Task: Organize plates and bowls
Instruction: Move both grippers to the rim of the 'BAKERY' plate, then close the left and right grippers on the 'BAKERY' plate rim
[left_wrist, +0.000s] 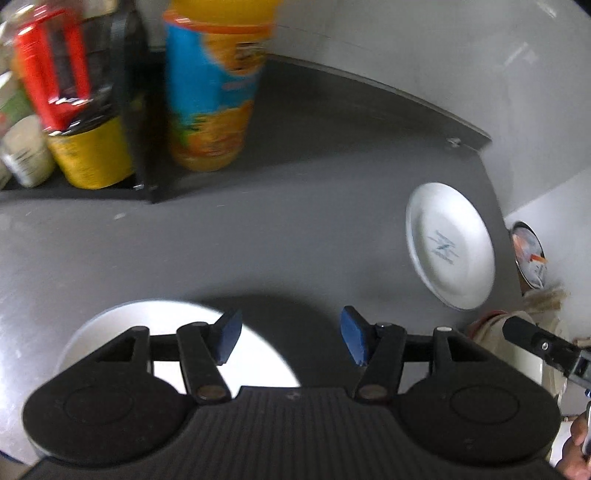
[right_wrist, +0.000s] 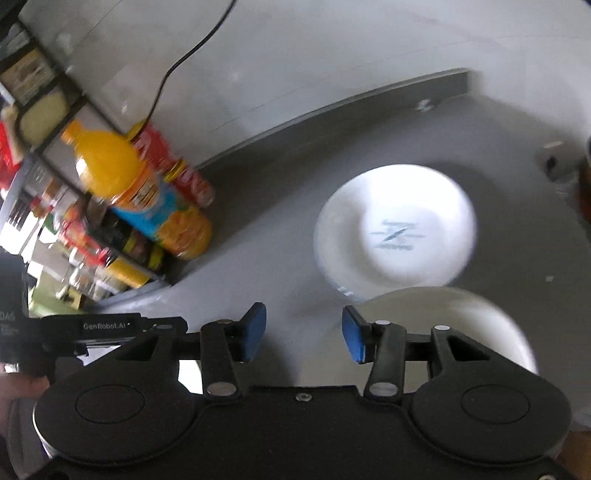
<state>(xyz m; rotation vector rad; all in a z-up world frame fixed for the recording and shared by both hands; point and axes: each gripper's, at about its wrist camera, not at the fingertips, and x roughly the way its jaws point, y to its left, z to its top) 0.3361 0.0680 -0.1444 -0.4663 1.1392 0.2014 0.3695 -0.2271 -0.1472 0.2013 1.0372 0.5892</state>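
Observation:
A white plate with a blue logo (left_wrist: 450, 251) lies flat near the grey table's right edge; in the right wrist view the same plate (right_wrist: 395, 229) is ahead and right of my right gripper (right_wrist: 304, 338). That gripper is open and empty, and a cream bowl (right_wrist: 461, 314) sits under its right finger. My left gripper (left_wrist: 291, 339) is open and empty too. Its left finger hangs above a bright white dish (left_wrist: 166, 314), apart from it. Whether that dish is a plate or a bowl cannot be told.
An orange juice bottle (left_wrist: 214, 92) stands at the back beside a black rack (left_wrist: 140, 110) of cans and jars. A red can (right_wrist: 184, 173) and a black cable (right_wrist: 173, 66) are by the wall. A round bin (left_wrist: 528, 254) is beyond the table edge (left_wrist: 495, 192).

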